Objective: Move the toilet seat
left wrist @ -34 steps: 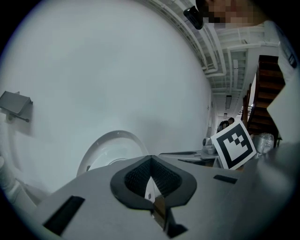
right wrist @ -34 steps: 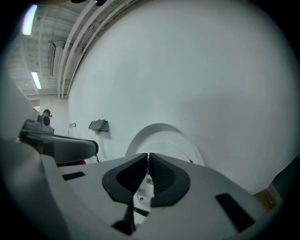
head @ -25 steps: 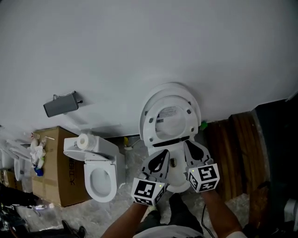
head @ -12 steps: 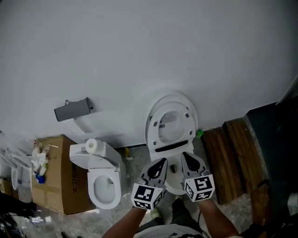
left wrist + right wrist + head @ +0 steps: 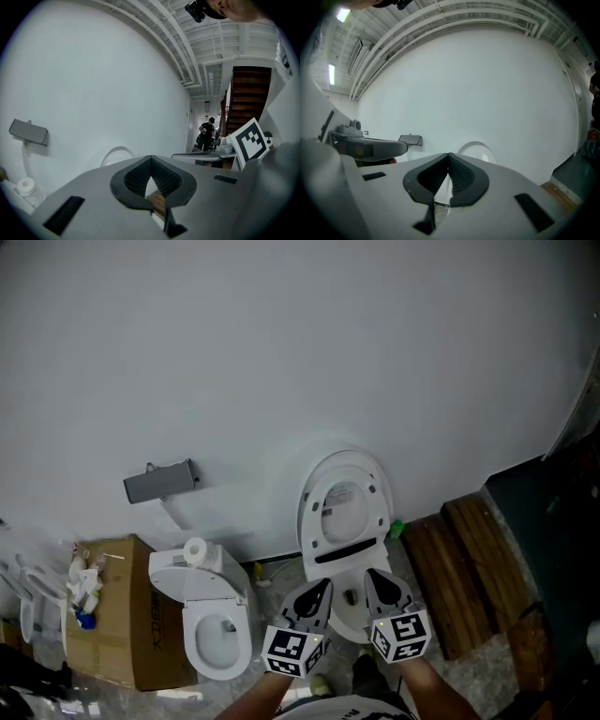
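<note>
The white toilet seat (image 5: 343,507) stands raised with its lid against the white wall, above the bowl (image 5: 348,613). The lid also shows as a pale arc in the left gripper view (image 5: 116,155) and in the right gripper view (image 5: 478,148). My left gripper (image 5: 319,589) hovers over the bowl's left front, shut and empty, its jaw tips meeting (image 5: 149,157). My right gripper (image 5: 373,577) hovers over the bowl's right front, also shut with nothing in it (image 5: 449,154). Neither gripper touches the seat.
A second white toilet (image 5: 214,626) with a paper roll (image 5: 195,550) on its tank stands to the left, beside a cardboard box (image 5: 131,615). A grey box (image 5: 161,481) hangs on the wall. Wooden planks (image 5: 459,568) lie to the right. A person (image 5: 206,133) stands far down the corridor.
The view has pulled back and risen, so the toilet and both grippers sit lower and smaller in the picture. The seat stays upright and both grippers stay shut.
</note>
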Available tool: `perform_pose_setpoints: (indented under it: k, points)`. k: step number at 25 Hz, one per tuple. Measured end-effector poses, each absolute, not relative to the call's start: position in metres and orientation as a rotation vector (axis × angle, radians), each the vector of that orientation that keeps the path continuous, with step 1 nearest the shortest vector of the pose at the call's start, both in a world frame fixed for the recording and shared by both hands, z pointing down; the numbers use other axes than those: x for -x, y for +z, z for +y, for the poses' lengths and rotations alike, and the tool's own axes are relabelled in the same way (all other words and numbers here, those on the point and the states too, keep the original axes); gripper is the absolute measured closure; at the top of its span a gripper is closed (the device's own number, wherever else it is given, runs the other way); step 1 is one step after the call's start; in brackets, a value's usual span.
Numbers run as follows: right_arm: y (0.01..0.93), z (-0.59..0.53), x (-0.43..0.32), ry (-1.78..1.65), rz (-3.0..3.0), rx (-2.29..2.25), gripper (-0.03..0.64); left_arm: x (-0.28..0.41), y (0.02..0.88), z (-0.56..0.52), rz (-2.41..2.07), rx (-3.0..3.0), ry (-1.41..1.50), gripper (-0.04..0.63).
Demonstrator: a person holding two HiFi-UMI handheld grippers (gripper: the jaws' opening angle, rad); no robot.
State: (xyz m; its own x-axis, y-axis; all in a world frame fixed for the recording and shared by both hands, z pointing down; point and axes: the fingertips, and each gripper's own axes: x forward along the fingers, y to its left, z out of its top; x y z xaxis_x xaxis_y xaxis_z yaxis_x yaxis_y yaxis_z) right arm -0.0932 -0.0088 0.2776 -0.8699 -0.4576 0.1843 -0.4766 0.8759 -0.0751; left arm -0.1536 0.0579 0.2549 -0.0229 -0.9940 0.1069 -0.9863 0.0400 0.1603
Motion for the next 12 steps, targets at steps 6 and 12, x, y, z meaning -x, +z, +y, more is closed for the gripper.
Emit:
perform_pose_setpoints:
  k: [6,12]
  points:
    - [0.267,0.004,0.091,0.149,-2.904,-0.735,0.601,0.152,0.242,0.07,-2.142,-2.08,-0.071,0.588]
    - [0.253,0.015,0.083,0.131,-2.919,-0.741,0.602,0.143,0.233,0.083,-2.145,-2.101,-0.073,0.588]
